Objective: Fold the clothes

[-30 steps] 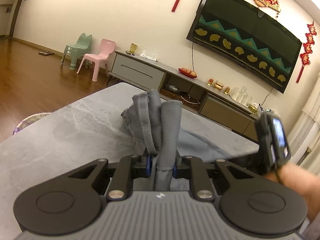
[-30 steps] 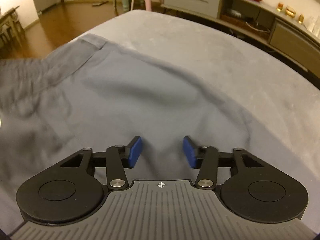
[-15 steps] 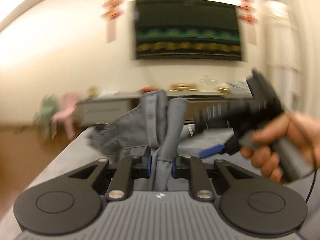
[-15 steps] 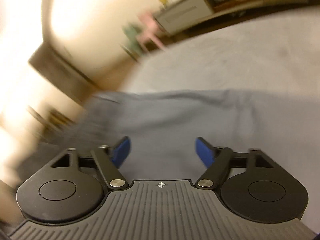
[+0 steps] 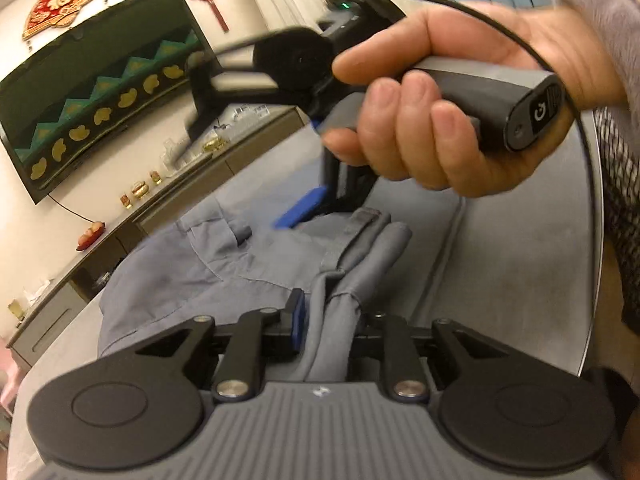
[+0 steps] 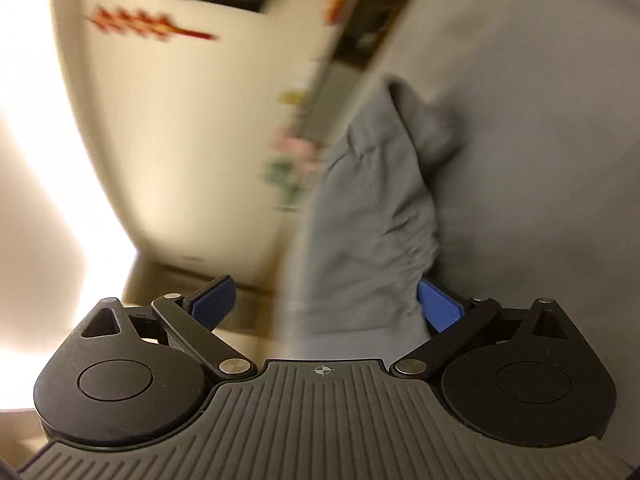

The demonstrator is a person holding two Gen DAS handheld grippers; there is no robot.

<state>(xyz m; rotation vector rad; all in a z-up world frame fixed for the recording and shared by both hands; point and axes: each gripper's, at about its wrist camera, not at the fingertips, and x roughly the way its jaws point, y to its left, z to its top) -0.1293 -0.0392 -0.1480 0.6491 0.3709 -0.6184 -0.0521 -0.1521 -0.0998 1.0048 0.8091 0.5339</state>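
2 grippers work 1 grey garment (image 5: 208,264) spread on the table (image 5: 520,264). Left gripper (image 5: 326,322) has a bunched hem or waistband fold between its blue pads, jaws opening slightly, pads look to be still touching cloth. Right gripper (image 6: 326,300), held in a hand (image 5: 452,108), jaws spreading wide; a cloth edge sits between them and against 1 pad, not pinched.

Step, judged: mid-fold, 1 end being carried over the rest of the garment, which lies flat on the table beyond. Right side looks just let go. Next move likely calls for laying the held fold down aligned with the flat part, releasing, then regrasping for a 2nd fold; right gripper needs a fresh edge.

Cloth: thin woven grey, matte, stitched seams, a pocket flap or tab (image 5: 242,234) visible, soft wrinkles; limp, will slump when dropped. Table: grey, smooth, rounded rim. Pads: blue, flat. Right view is motion-blurred, detail uncertain.
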